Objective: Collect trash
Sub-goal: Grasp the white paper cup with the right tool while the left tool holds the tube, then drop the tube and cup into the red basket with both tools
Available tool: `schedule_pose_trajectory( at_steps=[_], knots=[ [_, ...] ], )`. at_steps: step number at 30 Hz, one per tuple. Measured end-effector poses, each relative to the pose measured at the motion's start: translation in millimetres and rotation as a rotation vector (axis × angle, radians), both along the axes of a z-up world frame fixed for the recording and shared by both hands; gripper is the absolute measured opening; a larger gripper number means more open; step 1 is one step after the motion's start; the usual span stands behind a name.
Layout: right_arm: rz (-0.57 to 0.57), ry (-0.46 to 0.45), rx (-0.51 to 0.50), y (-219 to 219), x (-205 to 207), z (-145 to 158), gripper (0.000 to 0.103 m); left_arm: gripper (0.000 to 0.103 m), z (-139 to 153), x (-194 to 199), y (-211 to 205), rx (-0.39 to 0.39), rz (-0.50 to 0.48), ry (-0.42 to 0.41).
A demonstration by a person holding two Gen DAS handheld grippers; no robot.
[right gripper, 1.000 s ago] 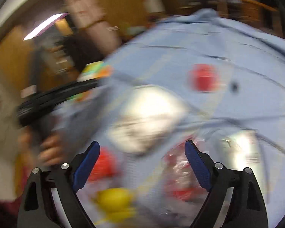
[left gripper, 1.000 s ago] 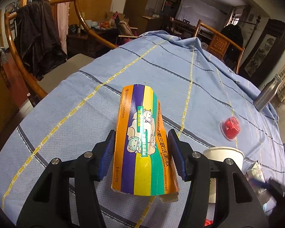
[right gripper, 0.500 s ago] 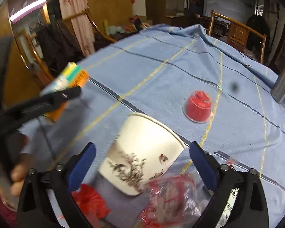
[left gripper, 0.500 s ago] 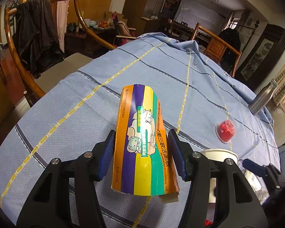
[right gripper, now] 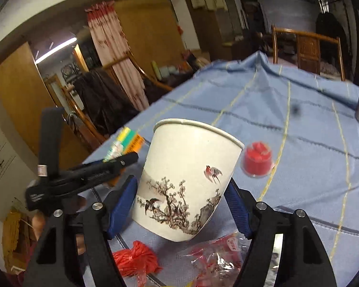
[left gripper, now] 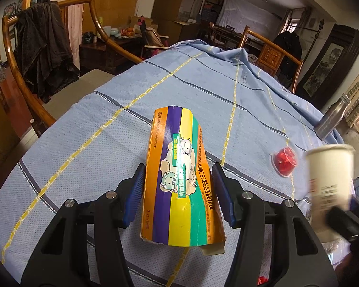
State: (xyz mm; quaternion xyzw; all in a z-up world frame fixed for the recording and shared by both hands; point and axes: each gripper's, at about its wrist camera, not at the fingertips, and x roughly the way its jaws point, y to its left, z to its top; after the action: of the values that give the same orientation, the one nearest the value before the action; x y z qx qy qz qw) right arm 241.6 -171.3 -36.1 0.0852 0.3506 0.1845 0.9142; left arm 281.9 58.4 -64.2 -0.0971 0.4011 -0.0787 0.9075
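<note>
Tablecloth (right gripper: 299, 143); clawed paper cup (right gripper: 186, 186), seemingly empty

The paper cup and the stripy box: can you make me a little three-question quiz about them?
1. True or false: the right gripper holds the paper cup lifted off the blue tablecloth.
2. What sits between the left gripper's fingers? A) striped carton B) a spoon C) a book
3. What colour is the small lidded cup beyond the paper cup?

Key: 1 true; 2 A; 3 red.
</note>
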Motion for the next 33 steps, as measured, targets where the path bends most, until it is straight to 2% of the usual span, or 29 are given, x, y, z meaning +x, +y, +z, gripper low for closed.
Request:
schedule_pose_trajectory(
  at_steps=[2,5,9,17,25,29,33],
  knots=[
    [-0.008,-0.037,0.005,-9,-9,6,0.072,0.056,2,-2,-2,0.011,-0.005,-0.015],
    [-0.013,-0.03,0.023,-14,-10,6,0.072,0.056,5,-6,-7,0.042,-0.015,-0.043],
    [-0.02,-0.017,0.054,-22,-4,1,0.072,0.055,5,-14,-4,0.002,-0.034,-0.024],
    [0.014,-0.073,0.092,-21,-25,11,0.073,0.055,43,-82,18,0.045,0.032,-0.096],
    [0.066,-0.096,0.126,-16,-54,19,0.073,0.056,67,-151,52,0.094,0.139,-0.152],
    [0.077,-0.102,0.122,-12,-66,22,0.073,0.056,63,-179,86,0.083,0.217,-0.14],
    [0.087,-0.115,0.109,-7,-76,25,0.073,0.056,47,-206,131,0.088,0.319,-0.105]
  ],
)
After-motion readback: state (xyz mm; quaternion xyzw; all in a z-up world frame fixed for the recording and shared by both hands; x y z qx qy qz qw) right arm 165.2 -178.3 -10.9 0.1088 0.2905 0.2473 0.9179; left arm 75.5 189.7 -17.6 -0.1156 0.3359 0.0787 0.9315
